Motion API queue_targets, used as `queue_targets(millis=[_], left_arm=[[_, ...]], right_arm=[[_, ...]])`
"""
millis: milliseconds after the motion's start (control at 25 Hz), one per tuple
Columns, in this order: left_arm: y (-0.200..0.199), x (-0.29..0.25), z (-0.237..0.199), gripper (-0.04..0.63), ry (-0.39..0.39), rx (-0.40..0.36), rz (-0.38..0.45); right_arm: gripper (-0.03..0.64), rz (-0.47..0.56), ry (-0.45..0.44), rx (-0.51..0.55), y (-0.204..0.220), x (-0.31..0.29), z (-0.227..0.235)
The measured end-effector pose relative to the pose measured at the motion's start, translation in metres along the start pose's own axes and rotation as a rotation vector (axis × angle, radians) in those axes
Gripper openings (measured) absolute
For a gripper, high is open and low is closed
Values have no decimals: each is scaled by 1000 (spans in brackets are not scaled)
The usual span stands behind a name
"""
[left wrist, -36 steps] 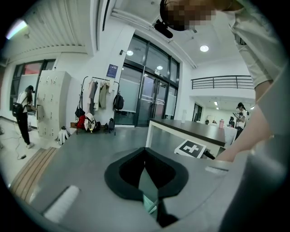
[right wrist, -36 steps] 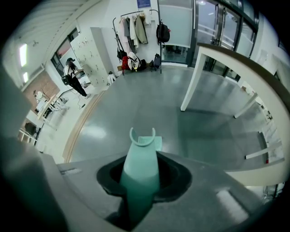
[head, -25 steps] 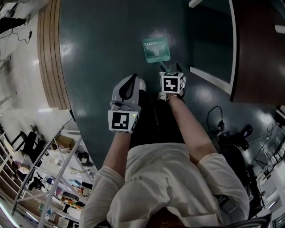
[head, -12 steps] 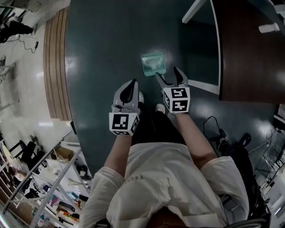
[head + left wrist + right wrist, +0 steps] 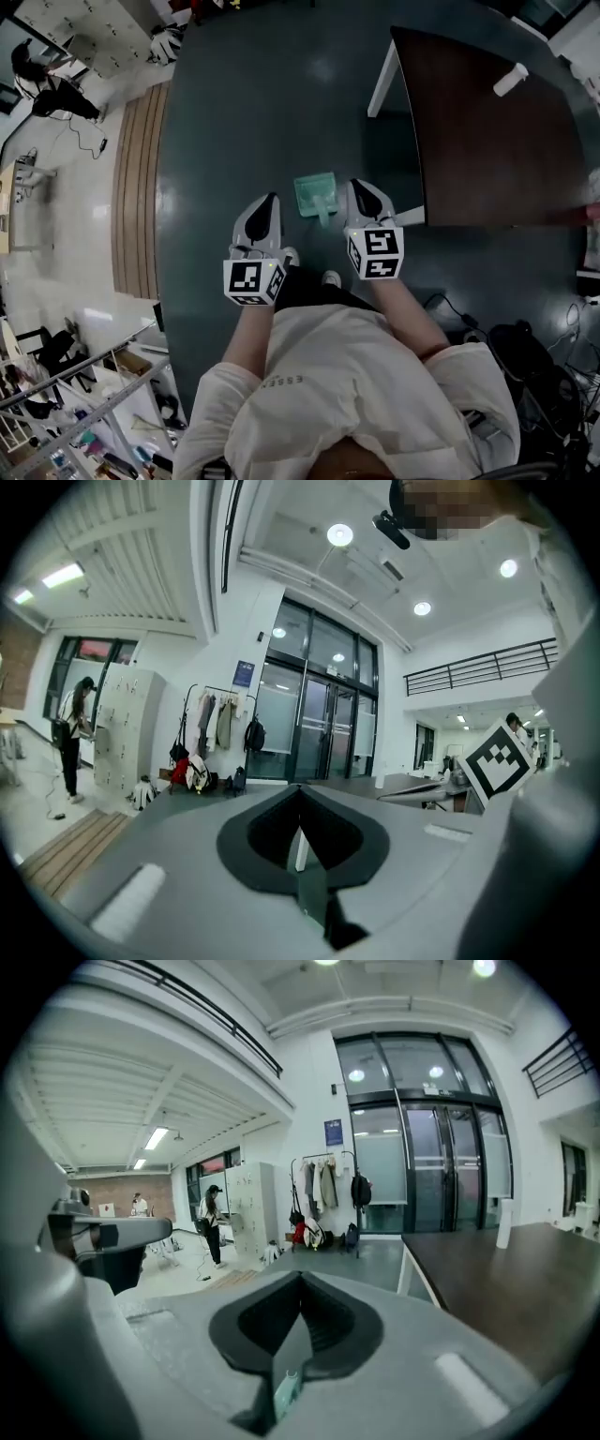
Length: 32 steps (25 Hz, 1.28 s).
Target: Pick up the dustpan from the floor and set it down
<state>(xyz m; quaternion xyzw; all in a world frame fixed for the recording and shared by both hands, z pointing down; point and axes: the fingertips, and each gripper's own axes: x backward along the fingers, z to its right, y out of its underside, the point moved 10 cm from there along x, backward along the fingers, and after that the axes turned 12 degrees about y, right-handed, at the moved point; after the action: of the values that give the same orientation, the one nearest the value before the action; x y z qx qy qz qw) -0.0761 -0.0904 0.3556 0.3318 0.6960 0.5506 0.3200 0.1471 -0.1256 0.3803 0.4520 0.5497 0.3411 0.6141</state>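
Two grippers are seen, each with one marker cube, along with one dustpan, one table and one white cylinder (image 5: 511,80) standing on the table's far part. The jaws of the left gripper (image 5: 267,201) are pressed together with nothing between them. The jaws of the right gripper (image 5: 359,190) have just been closing and are now pressed together too, with nothing pinched at their tips. The pale green dustpan (image 5: 314,193) lies on the dark green floor (image 5: 244,112). It is seen from the head view between the two grippers' tips, its handle turned toward the person, and no contact with either gripper can be made out. Open floor is left ahead of the dustpan and to its left, as far as a wooden strip (image 5: 134,206) at the floor's edge. On the right, room is limited by the dark brown table (image 5: 487,141), whose near corner and white leg stand just beside the right gripper. The table is cut off by the picture's right edge, and the floor nearest the person is covered by the torso and arms. In the right gripper view a pale green sliver (image 5: 286,1393) is seen low in the slit between the jaws. What it belongs to cannot be told.
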Motion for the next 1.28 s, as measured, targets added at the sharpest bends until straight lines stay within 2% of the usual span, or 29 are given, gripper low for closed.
queue_targets(millis=[240,360,440,640,840,1000,1280], left_arm=[[-3,30,49,14,38,-53,30],[-1,57,66,14,68,-53,49],[1,82,74,14,55,-79,79],[9,135,92,14,51,-84,102],[15,187,122,14,68,-49,74],[20,245,141,14,74,-40,67],[32,339,182,14,87,-3,44]], right_arm=[[-11,169,-111,67,3,63,7],[-11,229,-122,83,7,99,-2],[-11,251,-117,101,16,121,-14],[-11,243,-105,106,33,168,-32],[-11,191,-74,78,44,220,-41],[-11,162,-61,80,62,275,-65],[-11,150,-84,76,86,360,-105]])
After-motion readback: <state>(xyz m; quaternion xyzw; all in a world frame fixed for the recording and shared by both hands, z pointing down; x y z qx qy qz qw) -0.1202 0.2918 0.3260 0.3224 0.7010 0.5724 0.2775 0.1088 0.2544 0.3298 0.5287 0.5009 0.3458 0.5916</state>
